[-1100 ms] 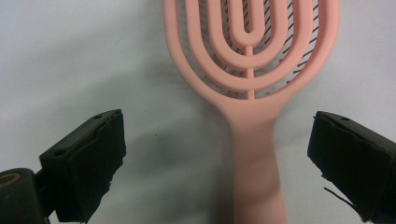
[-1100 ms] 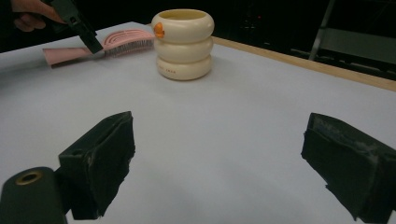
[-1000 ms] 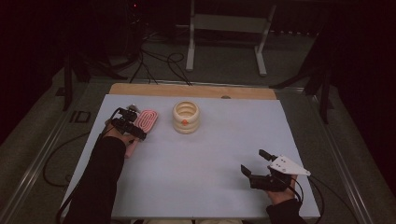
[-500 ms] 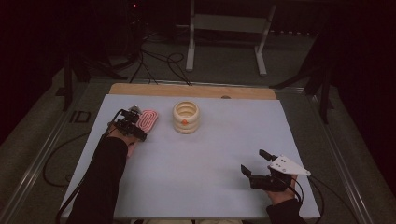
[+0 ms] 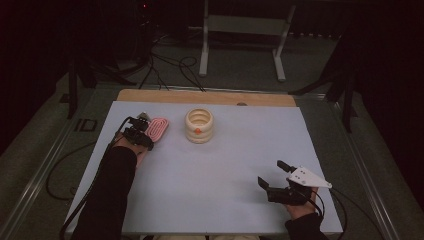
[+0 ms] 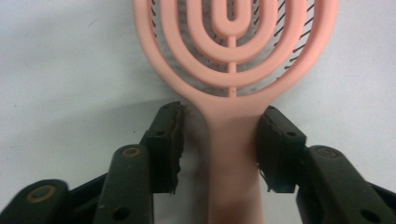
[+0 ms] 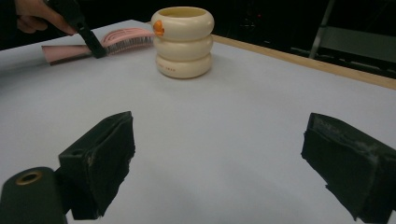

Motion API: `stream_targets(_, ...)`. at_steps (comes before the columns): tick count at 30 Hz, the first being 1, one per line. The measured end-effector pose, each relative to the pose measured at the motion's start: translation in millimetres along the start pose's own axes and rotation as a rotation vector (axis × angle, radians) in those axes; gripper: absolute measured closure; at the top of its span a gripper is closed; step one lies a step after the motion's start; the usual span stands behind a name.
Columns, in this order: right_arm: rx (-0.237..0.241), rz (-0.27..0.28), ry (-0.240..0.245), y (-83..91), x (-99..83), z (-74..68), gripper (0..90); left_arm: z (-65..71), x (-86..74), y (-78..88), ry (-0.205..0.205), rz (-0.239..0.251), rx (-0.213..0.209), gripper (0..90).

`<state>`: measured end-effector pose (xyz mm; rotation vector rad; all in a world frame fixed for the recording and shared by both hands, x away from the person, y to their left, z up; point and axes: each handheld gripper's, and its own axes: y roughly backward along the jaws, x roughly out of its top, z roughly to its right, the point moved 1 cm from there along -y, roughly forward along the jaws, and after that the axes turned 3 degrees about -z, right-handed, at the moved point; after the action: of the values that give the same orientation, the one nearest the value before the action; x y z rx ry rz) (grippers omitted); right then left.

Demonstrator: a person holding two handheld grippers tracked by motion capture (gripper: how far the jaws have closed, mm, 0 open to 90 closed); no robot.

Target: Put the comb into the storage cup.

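Your left tool [image 6: 219,140] has its jaws spread to either side of the pink hairbrush [image 6: 233,70], straddling the neck where the handle widens into the looped head. One pad looks to be just touching the handle's edge and the other stands a little off it, so nothing is clamped yet; treat it as released. The brush lies flat on the pale surface [image 5: 225,165] at its far left, bristles down, head pointing away from you, with the cream ringed cup [image 5: 199,125] just beside it toward the middle.

Expect the brush to be light and stiff: a moulded plastic frame with open slots, so it should lift without sagging. The smooth plastic may slide between the pads, and the head's loops offer no solid bite, so the neck or the plain handle below it is the place to take hold, which is where you are now. Close squarely across the handle's width, since a skewed grip could let the head swing as it comes up.

Your right tool [image 5: 274,181] is near you at the right of the surface, jaws wide apart and empty, pointing across toward the cup and well apart from both things. The cup stands upright with an orange mark [image 7: 159,27] on its top ring.
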<state>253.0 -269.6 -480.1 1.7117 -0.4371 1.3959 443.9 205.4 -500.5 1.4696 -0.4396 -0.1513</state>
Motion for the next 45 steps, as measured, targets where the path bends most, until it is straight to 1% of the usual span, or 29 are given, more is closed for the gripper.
stream_targets(5,-0.001,-0.003,0.002,-0.4,-0.6,0.7,9.3,3.2,2.3,0.4,-0.007,-0.01,-0.022,61.3)
stream_targets(8,-0.001,-0.004,0.002,-0.4,-0.6,0.7,9.3,5.8,3.8,0.1,-0.015,-0.018,-0.017,61.4)
stream_targets(10,-0.002,-0.004,0.002,-0.2,-0.5,0.8,9.3,8.6,5.5,-0.7,-0.018,-0.024,-0.006,61.3)
stream_targets(20,-0.004,-0.006,0.002,-0.1,-0.7,1.1,9.3,10.2,4.9,-0.6,-0.022,-0.026,0.017,65.9)
stream_targets(30,-0.009,-0.009,0.0,-0.1,-1.0,1.6,9.3,10.6,4.0,0.1,-0.026,-0.022,0.02,69.8)
stream_targets(34,-0.011,-0.009,0.0,0.1,-1.0,1.9,9.3,11.2,3.6,0.5,-0.027,-0.012,0.02,70.5)
stream_targets(40,-0.012,-0.01,-0.001,0.1,-1.1,2.0,9.3,11.2,3.1,3.3,-0.023,0.006,0.005,70.7)
stream_targets(43,-0.011,-0.011,-0.002,0.1,-1.2,2.2,9.3,11.1,2.8,5.6,-0.021,0.02,0.0,70.8)
stream_targets(45,-0.01,-0.009,0.0,0.1,-1.1,2.0,9.3,11.4,2.3,9.3,-0.019,0.042,-0.017,70.8)
